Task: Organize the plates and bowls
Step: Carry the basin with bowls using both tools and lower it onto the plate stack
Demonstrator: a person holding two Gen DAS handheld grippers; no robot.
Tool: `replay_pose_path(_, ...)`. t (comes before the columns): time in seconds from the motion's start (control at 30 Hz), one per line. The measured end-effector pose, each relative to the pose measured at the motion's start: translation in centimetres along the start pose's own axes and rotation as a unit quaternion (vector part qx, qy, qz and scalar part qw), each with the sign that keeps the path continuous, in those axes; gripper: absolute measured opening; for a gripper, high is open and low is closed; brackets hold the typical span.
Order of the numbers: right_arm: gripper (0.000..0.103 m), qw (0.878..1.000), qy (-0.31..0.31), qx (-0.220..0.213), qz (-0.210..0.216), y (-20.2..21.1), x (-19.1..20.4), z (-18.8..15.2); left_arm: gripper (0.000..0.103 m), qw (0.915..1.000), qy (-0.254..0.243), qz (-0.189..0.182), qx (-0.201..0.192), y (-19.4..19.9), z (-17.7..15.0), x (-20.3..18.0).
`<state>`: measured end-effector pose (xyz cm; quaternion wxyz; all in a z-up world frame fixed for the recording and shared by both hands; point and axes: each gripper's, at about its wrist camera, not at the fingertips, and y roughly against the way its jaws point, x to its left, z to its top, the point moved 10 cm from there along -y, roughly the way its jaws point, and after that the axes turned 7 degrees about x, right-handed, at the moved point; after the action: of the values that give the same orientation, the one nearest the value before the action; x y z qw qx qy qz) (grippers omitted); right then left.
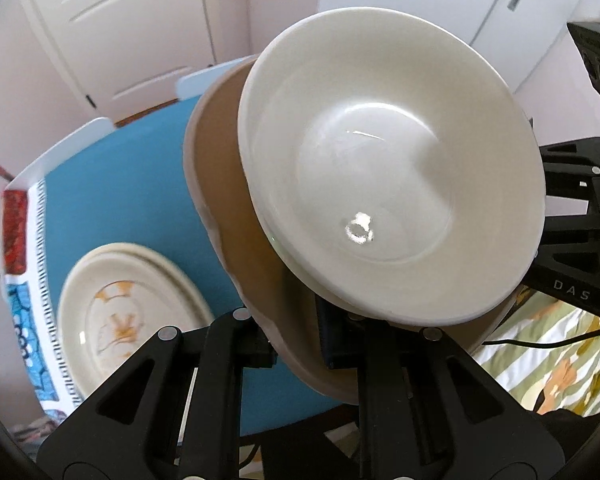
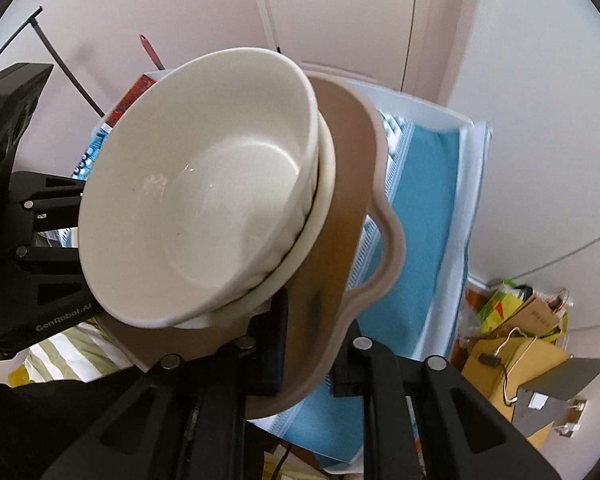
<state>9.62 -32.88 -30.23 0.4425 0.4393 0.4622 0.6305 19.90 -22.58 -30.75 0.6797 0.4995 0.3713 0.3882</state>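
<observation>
A tan plate with a wavy rim (image 1: 220,168) hangs tilted above the table, carried between both grippers. My left gripper (image 1: 296,340) is shut on its near rim. On the opposite side my right gripper (image 2: 308,356) is shut on the tan plate's (image 2: 348,200) rim. A white bowl (image 1: 380,168) rests on the plate. In the right wrist view it is a deep white bowl (image 2: 204,208) nested in a second white bowl (image 2: 326,184). Each wrist view shows the other gripper's black frame (image 1: 572,208) (image 2: 32,224) beyond the bowls. A cream plate with an orange pattern (image 1: 128,312) lies on the table.
The table wears a blue cloth (image 1: 132,184) with a patterned border (image 1: 16,208). White chair backs (image 1: 60,152) stand at its far side. Cardboard boxes and bags (image 2: 520,332) sit on the floor at right. Striped green and white fabric (image 1: 548,360) lies below. Doors and walls stand behind.
</observation>
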Motion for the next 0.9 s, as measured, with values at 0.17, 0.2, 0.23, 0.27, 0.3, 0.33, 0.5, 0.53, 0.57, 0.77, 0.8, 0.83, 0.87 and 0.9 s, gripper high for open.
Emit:
replay_pose_path(0.17, 0.014, 1.000, 0.013, -0.009, -0.005, 0.6, 3.6, 2.1, 0.012, 0.9999, 0.005, 0.006, -0.009, 2.2, -2.3, 3.7)
replay_pose_path(0.2, 0.014, 1.000, 0.013, -0.009, -0.005, 0.6, 4.3, 2.4, 0.012, 0.9999, 0.006, 0.006, -0.009, 2.4, -2.3, 4.6)
replay_pose_path(0.23, 0.014, 1.000, 0.013, -0.010, -0.004, 0.5, 5.3, 2.9, 0.012, 0.9999, 0.008, 0.008, -0.009, 2.7, -3.0, 5.8)
replay_pose_path(0.27, 0.014, 1.000, 0.013, -0.010, -0.003, 0.4, 6.1, 3.2, 0.012, 0.9999, 0.009, 0.009, -0.008, 2.7, -3.2, 6.5)
replay_pose_path(0.3, 0.014, 1.000, 0.012, -0.009, -0.001, 0.0, 7.2, 3.5, 0.012, 0.9999, 0.010, 0.009, -0.005, 2.8, -4.0, 7.6)
replay_pose_path(0.33, 0.014, 1.000, 0.010, -0.007, 0.003, -0.4, 8.3, 3.9, 0.012, 0.9999, 0.011, 0.009, -0.002, 2.8, -4.3, 8.3)
replay_pose_path(0.5, 0.014, 1.000, 0.001, 0.006, 0.017, -2.9, 13.5, 5.0, 0.012, 0.9997, 0.011, 0.009, 0.021, 2.1, -6.1, 12.9)
replay_pose_path(0.53, 0.014, 1.000, -0.002, 0.009, 0.020, -3.4, 14.2, 5.1, 0.012, 0.9995, 0.009, 0.009, 0.028, 1.8, -6.8, 13.9)
replay_pose_path(0.57, 0.014, 1.000, -0.005, 0.011, 0.023, -4.0, 15.1, 5.2, 0.012, 0.9994, 0.007, 0.009, 0.033, 1.5, -7.1, 15.0)
replay_pose_path(0.77, 0.014, 0.999, -0.025, 0.028, 0.031, -7.5, 18.6, 4.9, 0.012, 0.9983, -0.001, -0.002, 0.058, -0.4, -9.8, 18.3)
replay_pose_path(0.8, 0.014, 0.999, -0.029, 0.030, 0.033, -8.0, 19.1, 4.8, 0.012, 0.9982, -0.003, -0.003, 0.060, -0.8, -10.1, 18.7)
replay_pose_path(0.83, 0.014, 0.998, -0.032, 0.032, 0.033, -8.4, 19.3, 4.8, 0.012, 0.9980, -0.004, -0.004, 0.063, -1.2, -10.3, 19.0)
replay_pose_path(0.87, 0.014, 0.998, -0.036, 0.034, 0.034, -8.8, 19.5, 4.8, 0.012, 0.9979, -0.004, -0.005, 0.065, -1.5, -10.5, 19.2)
replay_pose_path(0.9, 0.014, 0.998, -0.040, 0.035, 0.034, -9.2, 19.7, 4.8, 0.012, 0.9977, -0.005, -0.007, 0.067, -1.5, -10.6, 19.1)
